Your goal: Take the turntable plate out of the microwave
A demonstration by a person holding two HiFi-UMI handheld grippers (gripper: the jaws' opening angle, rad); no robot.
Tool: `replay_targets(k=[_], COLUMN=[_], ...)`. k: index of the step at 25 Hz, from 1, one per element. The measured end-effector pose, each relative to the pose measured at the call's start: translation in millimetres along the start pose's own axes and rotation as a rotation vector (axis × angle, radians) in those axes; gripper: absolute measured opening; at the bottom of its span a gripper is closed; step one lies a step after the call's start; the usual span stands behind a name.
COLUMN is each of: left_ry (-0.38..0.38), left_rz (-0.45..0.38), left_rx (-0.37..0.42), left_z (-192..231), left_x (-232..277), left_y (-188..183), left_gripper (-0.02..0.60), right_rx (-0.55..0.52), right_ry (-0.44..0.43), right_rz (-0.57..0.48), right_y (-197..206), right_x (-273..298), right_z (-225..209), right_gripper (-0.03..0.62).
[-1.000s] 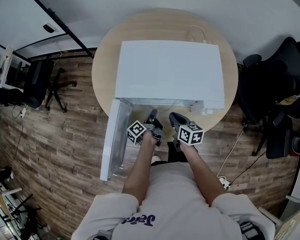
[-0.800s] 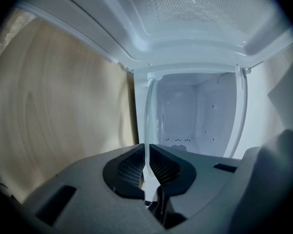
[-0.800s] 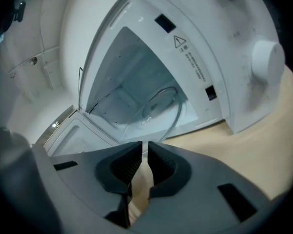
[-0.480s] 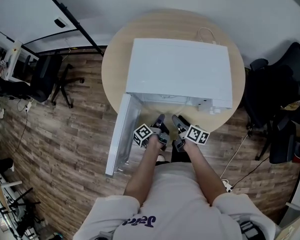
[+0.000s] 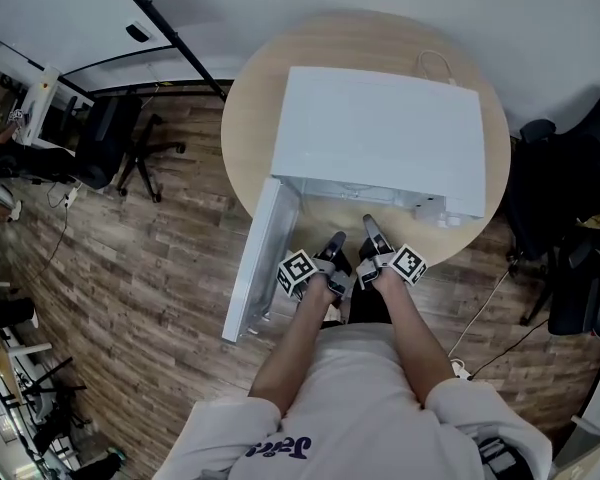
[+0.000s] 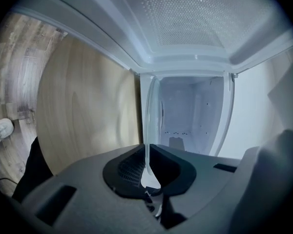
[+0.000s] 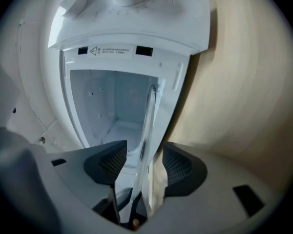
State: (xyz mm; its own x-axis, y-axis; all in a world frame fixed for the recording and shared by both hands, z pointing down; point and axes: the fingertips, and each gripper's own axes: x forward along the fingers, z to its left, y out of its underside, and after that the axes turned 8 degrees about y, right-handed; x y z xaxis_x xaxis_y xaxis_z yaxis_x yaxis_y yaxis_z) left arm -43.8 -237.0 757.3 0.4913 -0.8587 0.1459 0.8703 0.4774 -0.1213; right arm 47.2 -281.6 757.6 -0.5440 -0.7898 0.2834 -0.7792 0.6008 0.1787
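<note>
**Now clamped at the left, loose at the right: the turntable plate at the microwave's mouth**

A wooden floor [image 5: 150, 298] is seen all around, with office chairs [image 5: 110, 143] standing well apart at the far left and at the right. A round table [image 5: 245, 133] bears the white microwave [image 5: 380, 138], which takes up most of the tabletop; bare wood is left at the left and along the near right edge. The door [image 5: 260, 263] is swung open at the left and reaches out toward the near side, past the table's edge, so room on that side is walled off. The cavity [image 6: 190, 111] is shown bare and white.

The glass turntable plate [image 6: 151, 111] is held edge-on just in front of the opening. Its near rim is gripped between the closed jaws of the left gripper [image 6: 149, 167]. The right gripper [image 7: 142, 162] is set just beside it; its jaws have just been opening and now stand wide apart, with the plate's rim [image 7: 147, 126] between them and neither pad pressed on it.

A pale cable [image 5: 435, 65] lies looped on the table behind the microwave.
</note>
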Motion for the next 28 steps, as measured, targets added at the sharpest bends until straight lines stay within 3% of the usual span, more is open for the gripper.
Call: replay_targets(k=[5,9,12,16,18,20,23,28], left_ry=[0.013,0.041,0.035,0.026,0.019,0.006,0.009,0.07], left_rz=[0.021,0.031,0.05,0.044,0.047,0.055,0.068,0.118], left_rx=[-0.004,-0.013,0.009,0.017,0.02,0.02,0.02,0.07], left_z=[1,0,-2,-3,-2,2,4,-7], left_x=[-13,-21,-24,-26,-28,-32,-38,-48], left_y=[6,11,14,12,13,16,19,23], left_gripper=[0.035,0.035,0.035,0.035,0.035,0.035,0.035,0.035], right_rx=[0.002,0.006,0.013,0.157,0.182,0.186,0.207,0.21], right_ry=[0.025,-0.047,-0.026,-0.09,-0.04,-0.004,-0.029,-0.029], right_rz=[-0.009,-0.013,-0.029,-0.043,-0.04,-0.028,-0.027,-0.052], right_y=[-2,-3,-8,-7,-4,0,5,10], right_x=[11,22,24,30,27,23,19,5], right_z=[-5,10,4,15,8,2,4,10], right_gripper=[0.232,0.222,0.126,0.061,0.041,0.034,0.034,0.032])
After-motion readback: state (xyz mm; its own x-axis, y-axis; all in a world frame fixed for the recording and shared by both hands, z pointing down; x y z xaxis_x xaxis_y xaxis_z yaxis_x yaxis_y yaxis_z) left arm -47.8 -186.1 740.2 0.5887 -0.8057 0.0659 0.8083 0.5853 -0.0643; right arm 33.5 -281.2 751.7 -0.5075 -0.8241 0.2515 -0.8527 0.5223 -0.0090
